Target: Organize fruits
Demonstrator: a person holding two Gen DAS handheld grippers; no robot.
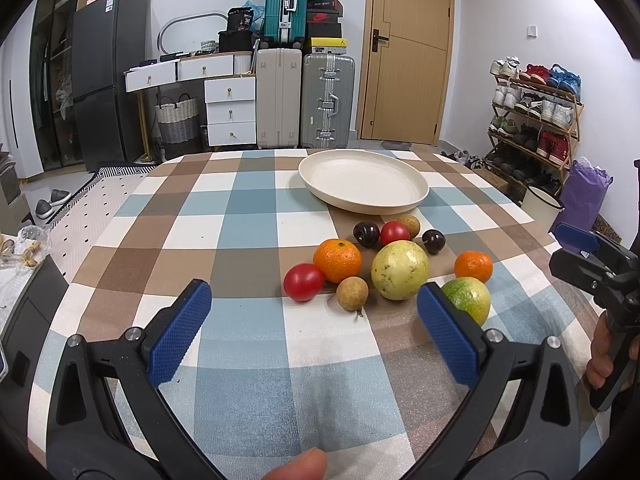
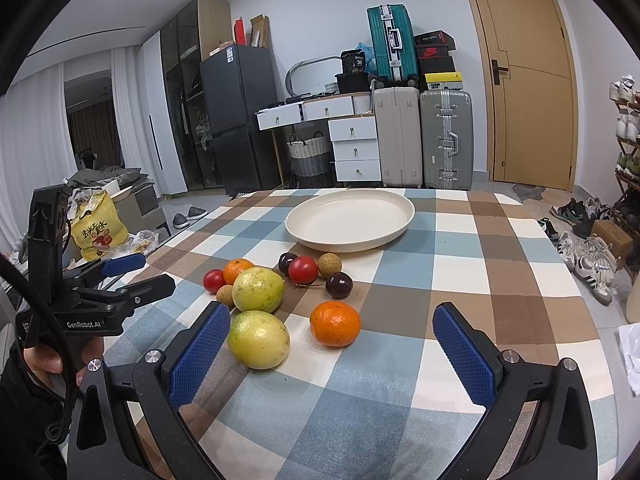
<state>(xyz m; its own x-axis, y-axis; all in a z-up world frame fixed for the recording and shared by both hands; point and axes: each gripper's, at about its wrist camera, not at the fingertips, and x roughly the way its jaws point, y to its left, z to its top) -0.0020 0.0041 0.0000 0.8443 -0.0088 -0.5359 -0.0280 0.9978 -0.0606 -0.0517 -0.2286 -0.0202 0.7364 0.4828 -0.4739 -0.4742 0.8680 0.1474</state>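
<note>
At the bottom of each wrist view, the left gripper (image 1: 314, 316) and the right gripper (image 2: 332, 344) are seen with jaws spread wide, nothing held. Mid-frame, the fruits (image 1: 399, 270) are clustered loose on the checked tablecloth (image 1: 248, 344). Beyond them, right of centre, the cream plate (image 1: 362, 196) is set, bare.

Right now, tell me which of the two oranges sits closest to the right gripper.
The smaller orange, lying alone on the right edge of the fruit pile, just ahead of the open right gripper. The bigger orange sits farther back on the left, touching a red tomato.
</note>
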